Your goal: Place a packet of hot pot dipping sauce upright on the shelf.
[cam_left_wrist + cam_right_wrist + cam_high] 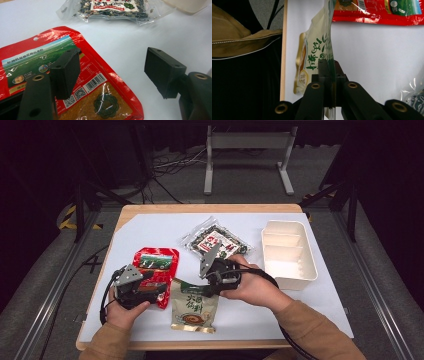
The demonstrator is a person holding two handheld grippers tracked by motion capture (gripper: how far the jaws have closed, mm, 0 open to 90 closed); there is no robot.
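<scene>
Scene: wooden table (210, 208) under white sheet (150, 227); three snack packs and a white divided tray (289, 252) at far right.
Right gripper (212, 282): jaws clamped together on top edge of cream pouch (195, 307); in right gripper view film pinched flat between the pads, pouch (312, 55) stretching away from them.
Left gripper (155, 292): jaws wide apart, holding nothing; in left gripper view one jaw over the red pouch (82, 82), the other over bare sheet; touching or just above the pouch, cannot tell.
Cream pouch location: near front edge of table, centre, just beside red pouch (155, 265); upper edge at the right jaws, lower part looks to rest on the sheet.
Clear seaweed pack (215, 240): farther back, centre, apart from both grippers, untouched.
Tray: compartments look empty.
Handling (judged): cream pouch light, soft, thin glossy film; likely slippery, body sags and swings if lifted by one edge. Flat sealed top strip the best hold, stiffer than the filled middle; pinching the middle risks crushing contents.
Red pouch handling (judged): flat, light, glossy; lies flush on sheet, so edge or hang-hole end easier than the face.
Risk: film slipping out of a narrow edge pinch.
</scene>
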